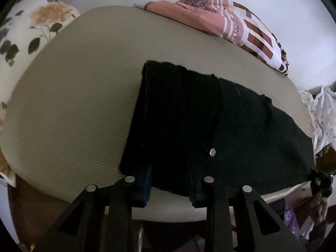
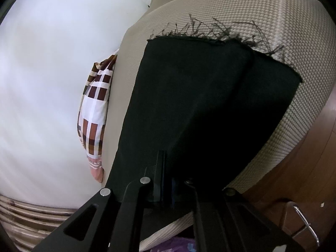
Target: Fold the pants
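Note:
Black pants [image 1: 210, 115] lie folded on a beige woven mat [image 1: 73, 94], with a metal button [image 1: 212, 152] near the front edge. My left gripper [image 1: 170, 180] points steeply down at that front edge. Its jaws are narrow and the black cloth fills the gap between them. In the right wrist view the pants [image 2: 199, 84] rise from the mat [image 2: 283, 21] up to my right gripper [image 2: 168, 178], which is shut on the cloth. The frayed hem [image 2: 210, 33] lies at the far end.
A floral pillow [image 1: 31, 25] sits at the far left. Pink and checked folded clothes [image 1: 231, 25] [image 2: 94, 109] lie along the mat's far side by a white wall. A pale printed cloth [image 1: 323, 113] is at the right. Brown wooden furniture with a metal handle [image 2: 304, 220] stands beside the mat.

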A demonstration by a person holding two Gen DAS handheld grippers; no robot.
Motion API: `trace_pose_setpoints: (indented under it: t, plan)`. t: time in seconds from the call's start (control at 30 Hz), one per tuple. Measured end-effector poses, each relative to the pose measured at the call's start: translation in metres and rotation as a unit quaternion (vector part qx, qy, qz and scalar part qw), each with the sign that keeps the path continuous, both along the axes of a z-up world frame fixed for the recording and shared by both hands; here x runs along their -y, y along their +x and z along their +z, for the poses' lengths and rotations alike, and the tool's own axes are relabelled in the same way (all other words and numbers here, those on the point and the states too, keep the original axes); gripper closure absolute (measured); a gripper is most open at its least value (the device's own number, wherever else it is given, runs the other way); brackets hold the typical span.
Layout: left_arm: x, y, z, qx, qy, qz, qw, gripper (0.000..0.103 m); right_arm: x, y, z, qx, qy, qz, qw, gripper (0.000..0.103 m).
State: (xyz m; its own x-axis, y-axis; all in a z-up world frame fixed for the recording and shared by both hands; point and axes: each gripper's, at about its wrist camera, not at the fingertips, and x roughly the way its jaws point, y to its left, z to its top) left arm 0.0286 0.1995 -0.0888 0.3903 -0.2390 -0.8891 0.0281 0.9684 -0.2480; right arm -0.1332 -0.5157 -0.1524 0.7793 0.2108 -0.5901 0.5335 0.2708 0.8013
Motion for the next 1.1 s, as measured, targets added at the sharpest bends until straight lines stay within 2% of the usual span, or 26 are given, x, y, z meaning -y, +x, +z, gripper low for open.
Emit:
trace_pose_setpoints:
  t: [0.1,0.17,0.33,0.43,0.6,0.7,0.77,0.9,0.93,1.07,1.1]
  plan:
    - [-0.006,-0.002,0.011,-0.005,-0.011,0.004,0.9999,0.075,-0.004,-0.002,0.006,0.008,0.002,0.009,1.0,0.098]
    - [-0.002,-0.005,0.011,-0.005,0.011,-0.008,0.9999,0.075,-0.006,-0.003,0.009,0.008,-0.004,0.016,1.0,0.099]
    - [0.006,-0.004,-0.018,-0.023,0.049,-0.019,0.9983,0.074,0.0,-0.006,-0.004,-0.003,0.004,0.009,1.0,0.1]
    - [0.002,-0.006,-0.013,-0.022,0.031,-0.005,0.9993,0.074,-0.001,-0.005,0.003,-0.009,-0.013,0.014,1.0,0.099]
    - [-0.001,-0.015,0.003,-0.007,0.018,0.015,0.9997,0.074,0.003,-0.012,0.005,0.012,0.006,0.003,1.0,0.099]
    - [-0.005,-0.017,-0.006,-0.021,0.013,0.023,0.9994,0.074,0.006,-0.022,0.006,0.006,0.0,-0.003,1.0,0.099]
    - [-0.007,-0.016,-0.018,-0.032,0.012,0.024,0.9991,0.074,0.01,-0.031,-0.004,0.003,0.017,-0.011,1.0,0.1]
    - [-0.004,-0.014,-0.015,-0.027,0.021,0.019,0.9992,0.073,0.01,-0.03,-0.001,0.016,0.013,-0.009,1.0,0.1]
    - [-0.004,-0.015,-0.016,-0.027,0.022,0.017,0.9992,0.073,0.011,-0.031,0.0,0.039,0.024,-0.009,0.999,0.098]
    - [-0.004,-0.013,-0.017,-0.026,0.02,0.017,0.9993,0.071,0.018,-0.033,-0.005,0.056,0.05,-0.012,0.997,0.09]
    - [-0.004,-0.014,-0.017,-0.027,0.02,0.018,0.9993,0.071,0.019,-0.034,-0.007,0.056,0.055,-0.014,0.997,0.083]
